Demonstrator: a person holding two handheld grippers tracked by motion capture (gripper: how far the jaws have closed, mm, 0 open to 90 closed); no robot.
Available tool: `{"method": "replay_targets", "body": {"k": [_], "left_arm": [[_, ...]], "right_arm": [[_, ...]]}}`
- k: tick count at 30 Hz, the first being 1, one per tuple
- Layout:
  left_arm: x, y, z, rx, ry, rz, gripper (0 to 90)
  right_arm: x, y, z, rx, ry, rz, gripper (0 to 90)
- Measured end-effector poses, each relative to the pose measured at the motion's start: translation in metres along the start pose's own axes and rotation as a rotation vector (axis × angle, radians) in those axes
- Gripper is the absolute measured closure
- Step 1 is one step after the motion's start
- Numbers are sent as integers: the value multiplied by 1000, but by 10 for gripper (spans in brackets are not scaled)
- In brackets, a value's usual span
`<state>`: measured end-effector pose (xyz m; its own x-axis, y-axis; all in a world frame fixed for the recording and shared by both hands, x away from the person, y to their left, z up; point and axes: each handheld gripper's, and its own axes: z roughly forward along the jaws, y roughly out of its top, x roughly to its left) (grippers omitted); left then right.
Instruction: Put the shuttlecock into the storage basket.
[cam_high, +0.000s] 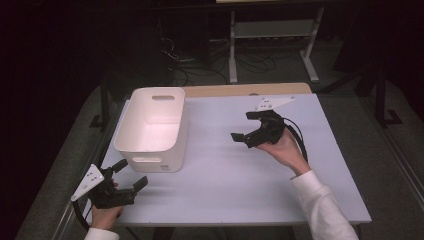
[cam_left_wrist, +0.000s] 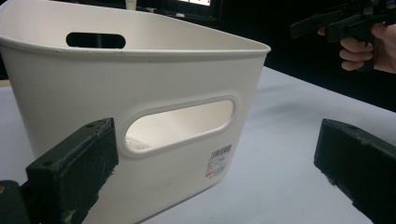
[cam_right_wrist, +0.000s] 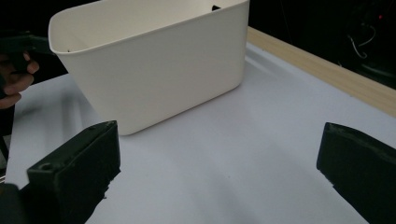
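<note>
white bin (cam_high: 152, 127) left of centre on tabletop (cam_high: 240, 170) | barcode sticker (cam_left_wrist: 219, 161) on its near wall, print unreadable, seen in left gripper view | left hand-held gripper (cam_high: 131, 173) spread, lower left | right hand-held gripper (cam_high: 242, 126) spread, centre right

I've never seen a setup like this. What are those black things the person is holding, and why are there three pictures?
A person holds a clamp tool in each hand: the left hand-held gripper and the right hand-held gripper. One picture comes from a camera above the table. The other two come from cameras riding on each gripper, looking out between its black jaws. Both stand open and hold nothing. On the table sits a white plastic bin with handle slots; it looks empty.
</note>
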<state>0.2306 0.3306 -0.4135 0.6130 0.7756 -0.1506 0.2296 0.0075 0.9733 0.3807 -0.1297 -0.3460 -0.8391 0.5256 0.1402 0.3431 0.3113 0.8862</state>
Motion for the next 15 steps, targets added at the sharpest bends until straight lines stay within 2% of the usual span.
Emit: {"method": "replay_targets", "body": {"k": [3,15], "left_arm": [[0,0,0,0,1,0,0],[0,0,0,1,3,1,0]], "right_arm": [[-2,-4,-7,-31,3,0,0],[-5,-18,-17,-45,-53,5,0]]}}
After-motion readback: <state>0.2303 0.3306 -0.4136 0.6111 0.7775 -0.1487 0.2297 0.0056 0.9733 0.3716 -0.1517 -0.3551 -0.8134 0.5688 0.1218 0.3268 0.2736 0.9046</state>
